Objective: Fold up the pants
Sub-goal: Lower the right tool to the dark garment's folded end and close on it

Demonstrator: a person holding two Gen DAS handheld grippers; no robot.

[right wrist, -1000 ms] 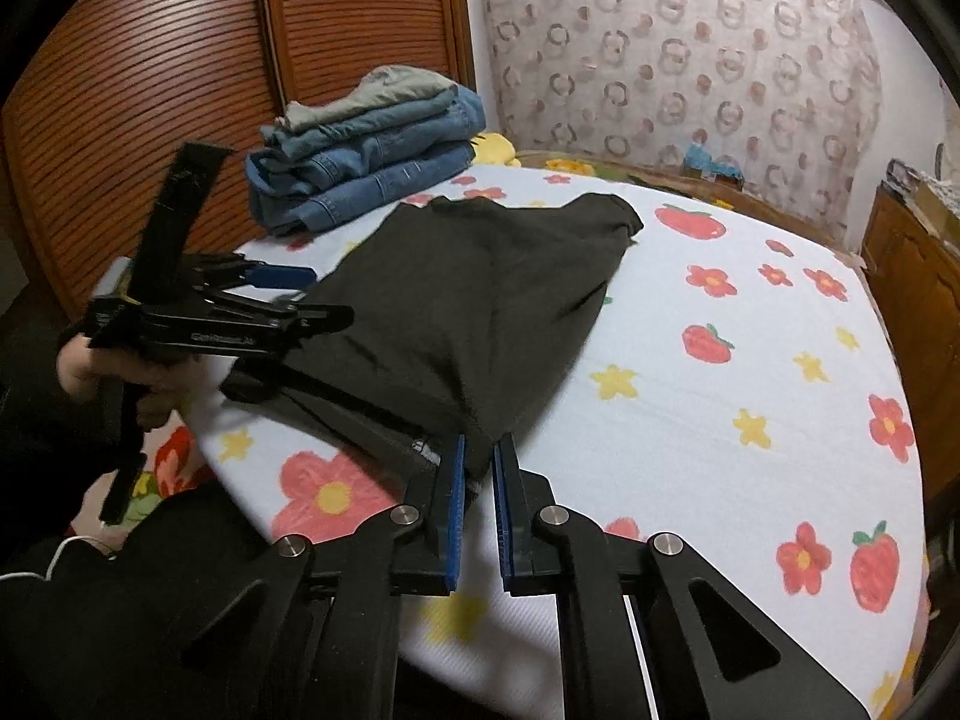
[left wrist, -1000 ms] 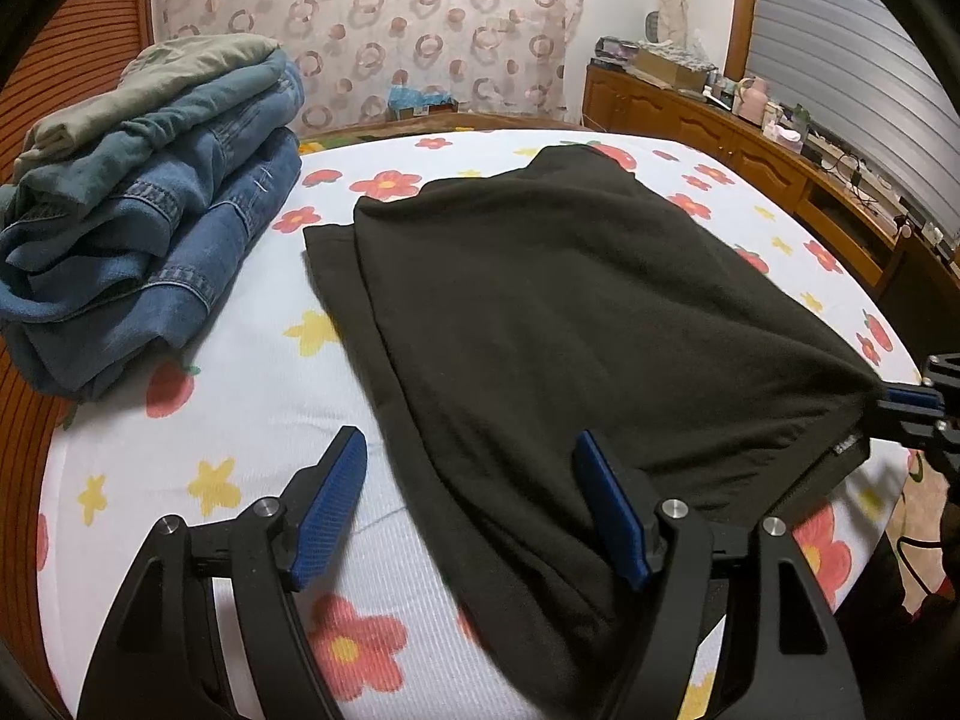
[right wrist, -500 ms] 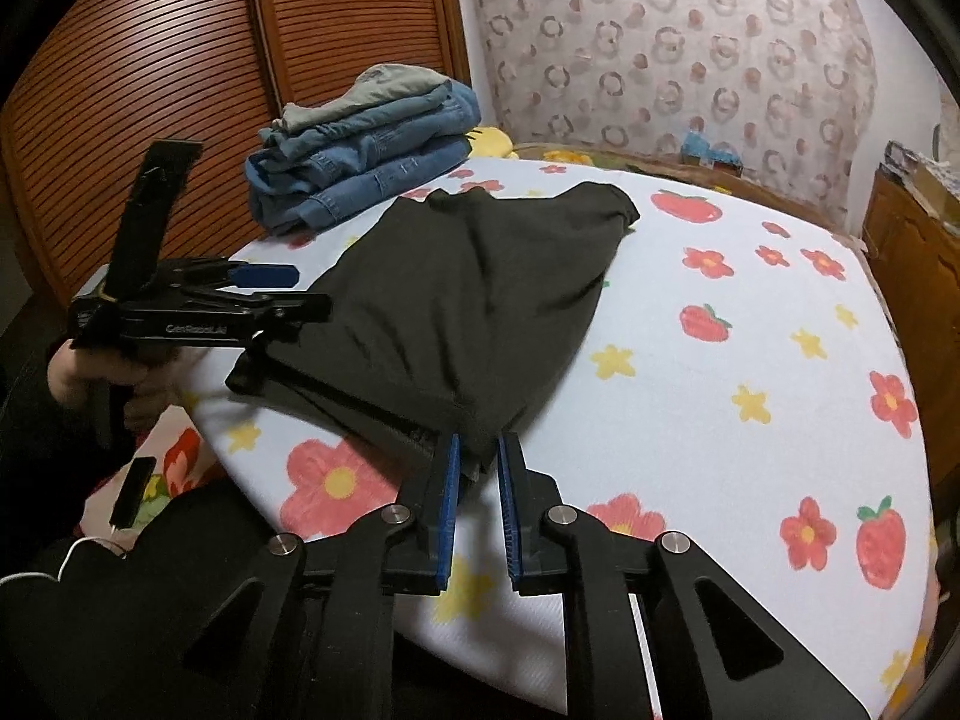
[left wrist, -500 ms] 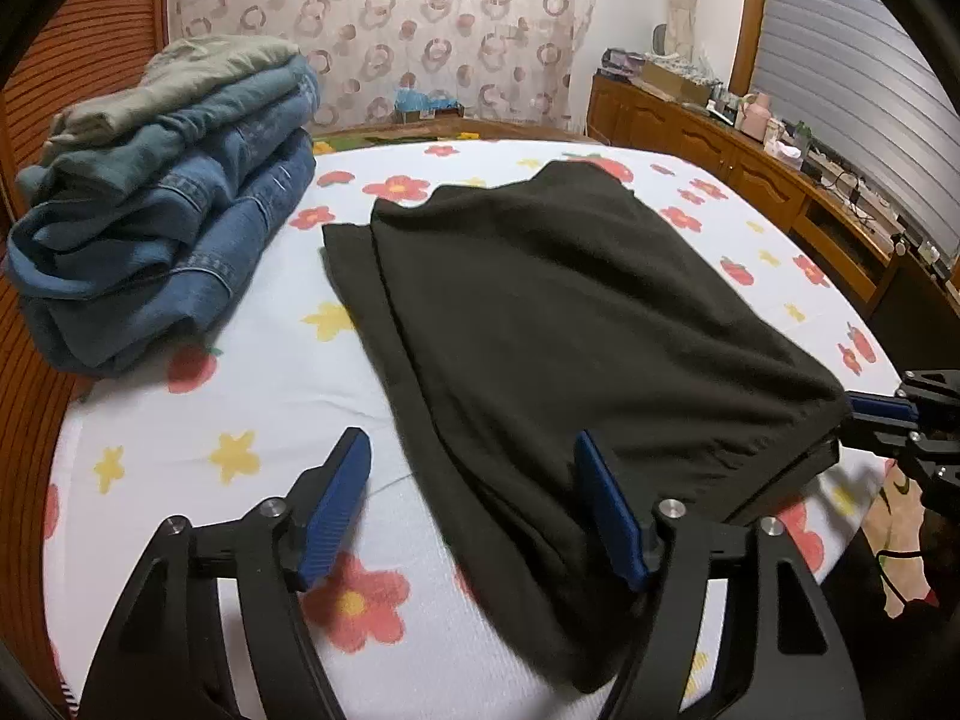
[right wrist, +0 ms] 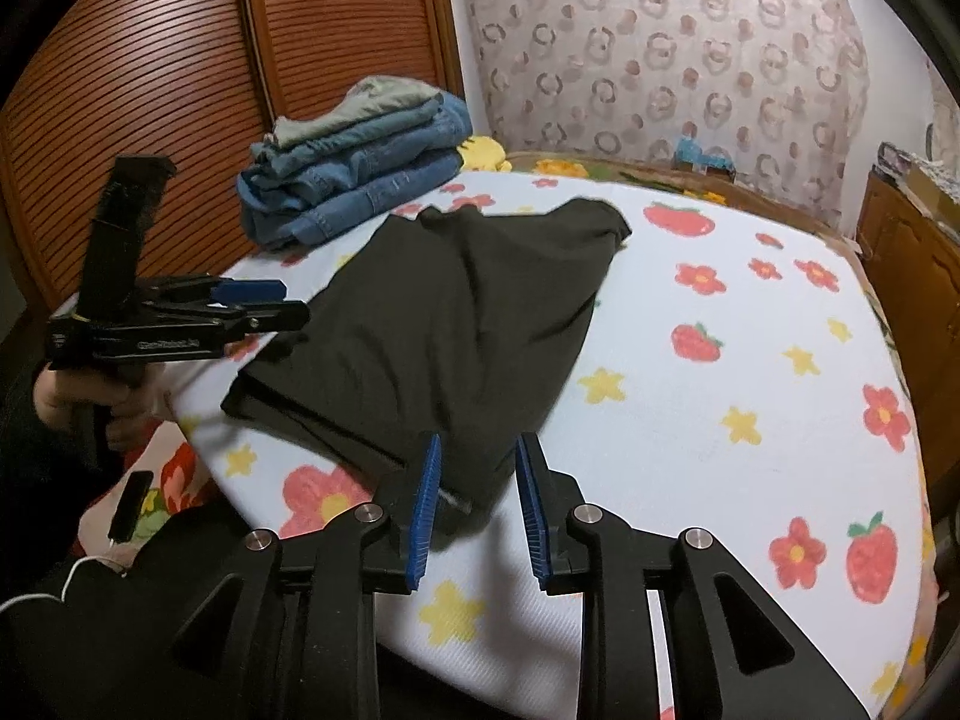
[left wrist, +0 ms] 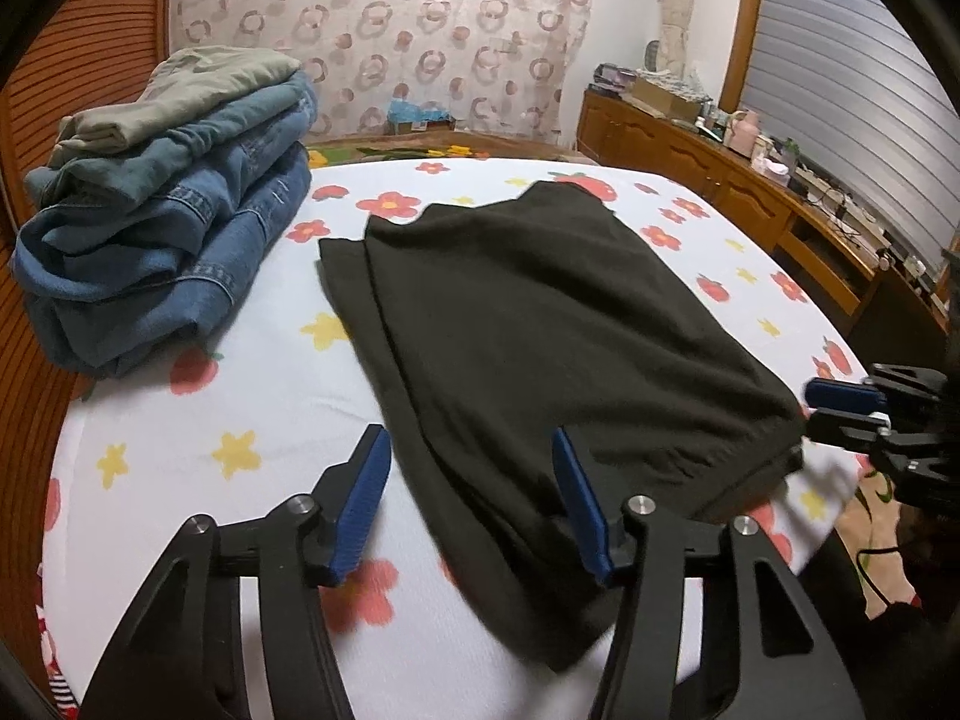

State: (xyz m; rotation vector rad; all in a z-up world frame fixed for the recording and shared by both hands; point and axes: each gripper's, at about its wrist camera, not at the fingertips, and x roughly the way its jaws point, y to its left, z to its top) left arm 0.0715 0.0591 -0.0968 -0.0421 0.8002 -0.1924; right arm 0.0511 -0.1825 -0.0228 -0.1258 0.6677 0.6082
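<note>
Flowered white sheets cover the bed (left wrist: 180, 432) in a room with a slatted wooden wardrobe (right wrist: 150, 90) to one side and a patterned curtain (left wrist: 420, 30) behind. Dark pants (left wrist: 540, 330), folded flat, lie across the middle, their near edge at the mattress's front rim and their far end short of the curtain. A stack of 3 folded garments, jeans (left wrist: 168, 240) among them, sits at the far corner by the wardrobe, just beside the pants but apart. Broad bare sheet lies open on the strawberry-print side, toward a wooden sideboard (left wrist: 750, 180).

The left gripper (left wrist: 468, 492) hovers over the pants' near corner, jaws closing yet clear of the cloth, one finger over sheet, the other over fabric. The right gripper (right wrist: 474, 504) has its jaws opening, the pants' front corner below the gap but free of the pads; 1 second ago they were clamped on that corner. The fabric edge, then lifted taut toward the right gripper, now rests slack on the bed. A hand (right wrist: 90, 396) holds the left gripper's handle.
</note>
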